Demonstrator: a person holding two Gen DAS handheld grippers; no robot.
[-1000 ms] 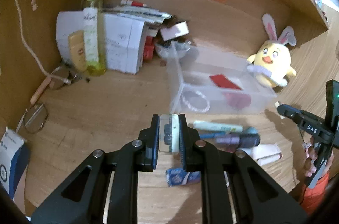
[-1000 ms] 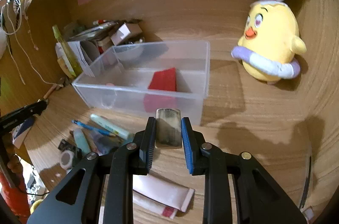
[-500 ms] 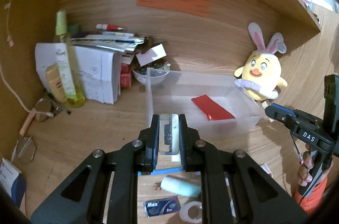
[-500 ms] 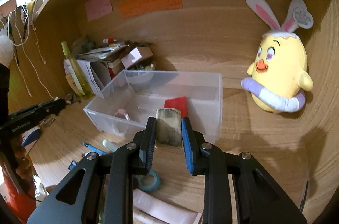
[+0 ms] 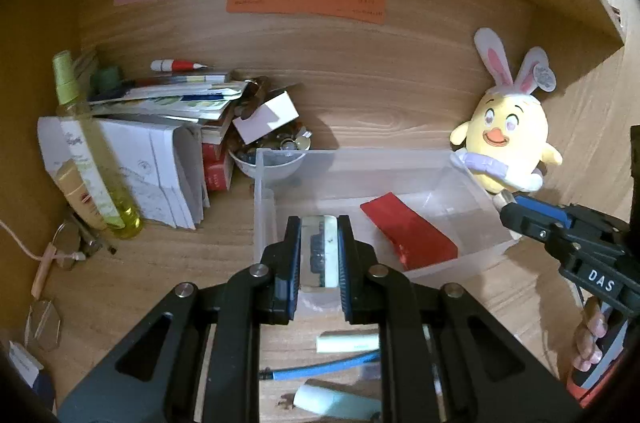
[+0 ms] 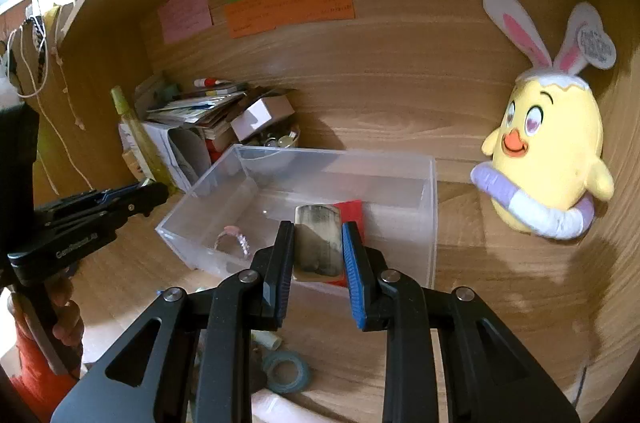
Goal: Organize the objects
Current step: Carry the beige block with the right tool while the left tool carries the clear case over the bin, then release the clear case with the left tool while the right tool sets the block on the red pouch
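Between the left claw [image 5: 319,255] pads, a small clear-and-white case [image 5: 320,251] is being gripped; the right claw [image 6: 317,251] is clamping a shiny metal piece [image 6: 318,243]. Just ahead of both, the clear plastic box [image 6: 428,191] is sitting on the worktop [image 6: 500,283], holding a red packet [image 5: 408,231] and a bead bracelet [image 6: 234,243].

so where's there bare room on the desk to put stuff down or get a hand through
Bare desk lies between the clear bin and the chick plush, running forward along the right. A second patch lies left of the bin, before the paper stack. The back left corner and the strip before the bin, with tubes and tape, are crowded.
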